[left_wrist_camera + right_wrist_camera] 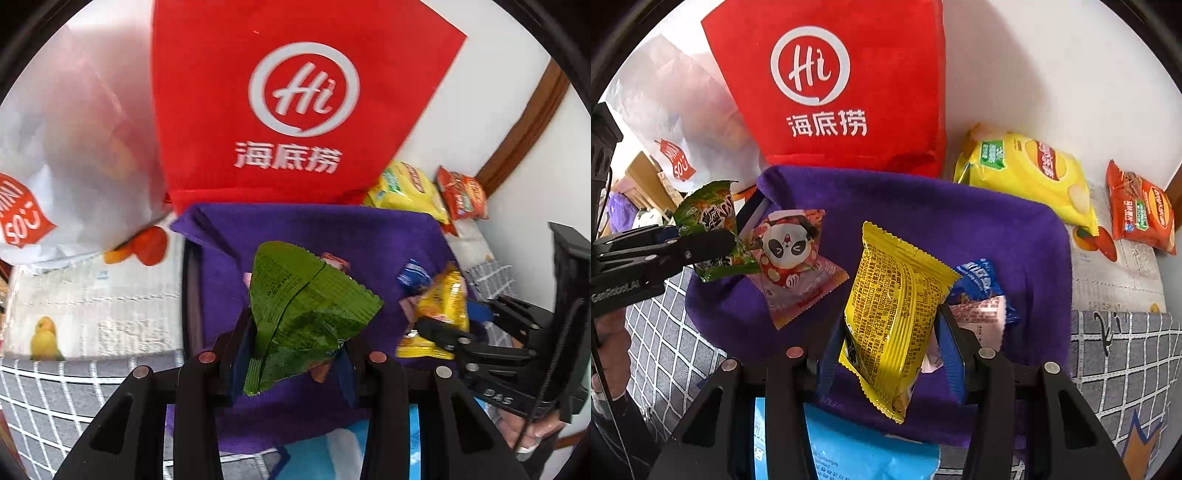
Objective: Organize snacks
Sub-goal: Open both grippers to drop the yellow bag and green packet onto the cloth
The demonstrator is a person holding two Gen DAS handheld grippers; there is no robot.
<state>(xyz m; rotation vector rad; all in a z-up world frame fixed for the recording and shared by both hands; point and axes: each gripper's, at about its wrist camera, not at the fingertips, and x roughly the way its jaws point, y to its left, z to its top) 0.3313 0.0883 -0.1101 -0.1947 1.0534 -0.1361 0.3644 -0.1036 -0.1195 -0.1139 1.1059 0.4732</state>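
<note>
Pinched between the fingers of the left gripper (291,354), a green snack packet (303,317) hangs by its crimped lower end above the purple cloth container (332,229); most of the packet stands free above the jaws. The right gripper (886,350) is clamped the same way on a yellow snack packet (894,306), gripped across its lower half and tilted, also over the purple container.

Both grips look shallow on slick foil, so a quick swing or a jolt could probably let either packet slide out and drop somewhere unintended. The two grippers work close together over the one container, and a careless crossing move might knock one packet against the other tool.

Inside the container lie a panda-print packet (790,254) and a blue packet (979,284); a dropped item could land on these and scatter them. The red bag (842,85) standing just behind could be nudged over by a forward reach.
</note>
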